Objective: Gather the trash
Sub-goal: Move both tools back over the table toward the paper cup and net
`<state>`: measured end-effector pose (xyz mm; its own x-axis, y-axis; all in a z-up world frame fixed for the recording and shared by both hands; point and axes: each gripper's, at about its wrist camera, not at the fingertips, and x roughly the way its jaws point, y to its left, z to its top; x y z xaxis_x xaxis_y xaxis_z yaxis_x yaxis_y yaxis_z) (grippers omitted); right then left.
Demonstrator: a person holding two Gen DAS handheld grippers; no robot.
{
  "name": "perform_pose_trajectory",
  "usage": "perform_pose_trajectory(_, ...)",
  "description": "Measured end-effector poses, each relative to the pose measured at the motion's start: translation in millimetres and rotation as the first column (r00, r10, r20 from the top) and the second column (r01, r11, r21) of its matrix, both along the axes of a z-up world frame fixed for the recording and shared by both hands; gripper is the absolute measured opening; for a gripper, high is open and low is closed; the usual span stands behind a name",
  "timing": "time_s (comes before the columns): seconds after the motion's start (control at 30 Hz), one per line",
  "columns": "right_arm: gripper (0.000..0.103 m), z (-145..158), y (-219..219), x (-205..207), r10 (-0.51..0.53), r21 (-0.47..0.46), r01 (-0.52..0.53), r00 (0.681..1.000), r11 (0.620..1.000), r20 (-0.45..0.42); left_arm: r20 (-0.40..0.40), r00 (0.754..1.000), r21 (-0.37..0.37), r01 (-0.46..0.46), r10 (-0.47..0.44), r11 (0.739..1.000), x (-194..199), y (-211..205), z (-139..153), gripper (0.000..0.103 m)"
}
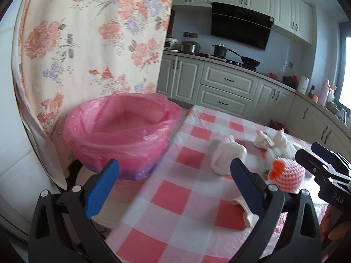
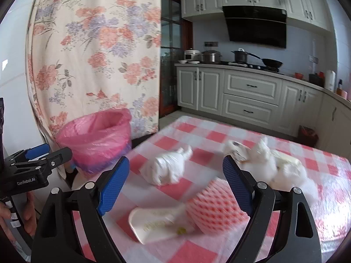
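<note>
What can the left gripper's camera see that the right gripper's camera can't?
Only the left wrist view shows the bright window edge and the pink bottle on the far counter.

Only the right wrist view shows the whole flat white wrapper beside the foam net, and the red bin on the floor.

Both show the pink-lined trash bin, the checked tablecloth, the white bag, the pink foam fruit net, the floral curtain and the stove pots. The left gripper and right gripper stand open, holding nothing.
</note>
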<state>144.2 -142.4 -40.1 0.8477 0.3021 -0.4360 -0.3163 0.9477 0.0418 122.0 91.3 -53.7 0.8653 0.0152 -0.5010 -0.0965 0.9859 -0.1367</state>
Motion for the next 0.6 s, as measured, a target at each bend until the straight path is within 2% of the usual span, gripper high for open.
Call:
perform_pose_trajectory(0.27, 0.082, -20.0, -48.7, -25.4, -0.103, 0.014, 0.103, 0.994, 0.995, -0.024, -0.035, 0.994, 0.014, 0.103, -0.103, 0.995, -0.8, -46.3, -17.3, 0.098)
perform_pose_trajectory(0.47, 0.082, -33.3, -73.0, -34.0, -0.146, 0.026, 0.148, 0.988, 0.989, -0.05, -0.057, 0.979, 0.074, 0.198, -0.194, 0.977, 5.4, -86.2, -35.9, 0.098)
perform_pose_trajectory(0.6, 0.082, -41.4, -82.8, -33.5, -0.161, 0.034, 0.164, 0.984, 0.986, -0.069, -0.085, 0.964, 0.082, 0.26, -0.253, 0.962, 13.8, -106.1, -47.1, 0.098)
